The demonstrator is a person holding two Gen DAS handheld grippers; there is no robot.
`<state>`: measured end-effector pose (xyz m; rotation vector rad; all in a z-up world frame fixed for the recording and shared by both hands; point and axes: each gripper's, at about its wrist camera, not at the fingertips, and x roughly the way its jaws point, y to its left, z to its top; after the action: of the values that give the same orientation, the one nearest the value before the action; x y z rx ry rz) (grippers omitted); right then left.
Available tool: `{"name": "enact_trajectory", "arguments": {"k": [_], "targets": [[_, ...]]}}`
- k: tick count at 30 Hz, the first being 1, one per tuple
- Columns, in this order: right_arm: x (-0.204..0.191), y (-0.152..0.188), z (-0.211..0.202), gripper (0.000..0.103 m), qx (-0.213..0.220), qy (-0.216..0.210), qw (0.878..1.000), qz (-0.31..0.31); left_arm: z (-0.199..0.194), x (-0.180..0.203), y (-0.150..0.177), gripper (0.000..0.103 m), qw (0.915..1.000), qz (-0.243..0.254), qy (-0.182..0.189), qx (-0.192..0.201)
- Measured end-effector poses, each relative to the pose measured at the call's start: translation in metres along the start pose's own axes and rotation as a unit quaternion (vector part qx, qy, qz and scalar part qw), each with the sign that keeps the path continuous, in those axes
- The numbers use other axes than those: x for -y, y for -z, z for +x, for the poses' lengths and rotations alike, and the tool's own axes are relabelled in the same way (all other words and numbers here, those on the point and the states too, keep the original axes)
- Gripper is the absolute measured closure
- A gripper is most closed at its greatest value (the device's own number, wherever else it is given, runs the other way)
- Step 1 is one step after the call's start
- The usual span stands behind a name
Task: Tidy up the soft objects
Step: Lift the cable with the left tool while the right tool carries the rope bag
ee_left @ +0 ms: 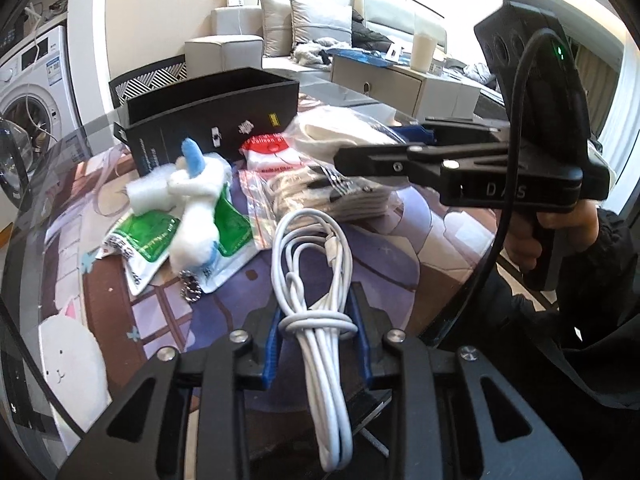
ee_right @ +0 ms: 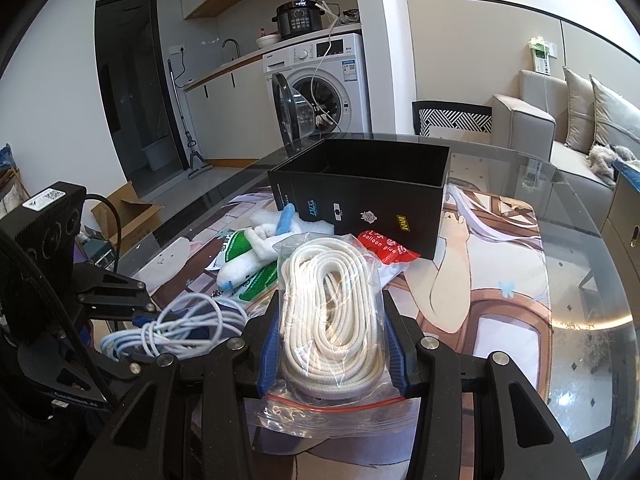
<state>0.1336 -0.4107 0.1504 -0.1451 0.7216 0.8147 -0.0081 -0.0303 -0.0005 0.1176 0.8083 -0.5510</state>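
Note:
My left gripper (ee_left: 316, 316) is shut on a knotted bundle of white cable (ee_left: 320, 264), which loops out ahead of the blue pads; in the right wrist view that cable (ee_right: 176, 328) hangs from the left gripper (ee_right: 146, 312). My right gripper (ee_right: 330, 320) is shut on a clear zip bag of coiled white rope (ee_right: 332, 304), held over the table. The left wrist view shows the right gripper (ee_left: 348, 164) reaching in from the right with the rope bag (ee_left: 320, 196). An open black box (ee_right: 360, 200) stands behind. A white plush toy (ee_left: 196, 200) with a blue part lies on green packets (ee_left: 152, 240).
A red and white balloon glue bag (ee_right: 384, 250) rests against the box front. The round glass table (ee_right: 580, 280) covers a printed cartoon mat. A patterned chair back (ee_right: 452, 118) stands behind the table, with a washing machine (ee_right: 320, 80) and sofa (ee_right: 560, 120) beyond.

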Motion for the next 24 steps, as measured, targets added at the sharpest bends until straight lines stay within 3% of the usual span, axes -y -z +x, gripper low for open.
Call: {"name": "enact_trajectory", "arguments": {"k": [8,24], "targets": [[-0.001,-0.009,-0.016,0.059,0.024,0.005,1.000,0.002,-0.016,-0.010,-0.011,0.075,0.9991,-0.024,-0.006,0.035],[0.001,-0.038,-0.034,0.059,0.047,0.022,0.999,0.016,-0.028,-0.040,-0.054,0.075,0.9897,-0.066,-0.087,0.093]]}}
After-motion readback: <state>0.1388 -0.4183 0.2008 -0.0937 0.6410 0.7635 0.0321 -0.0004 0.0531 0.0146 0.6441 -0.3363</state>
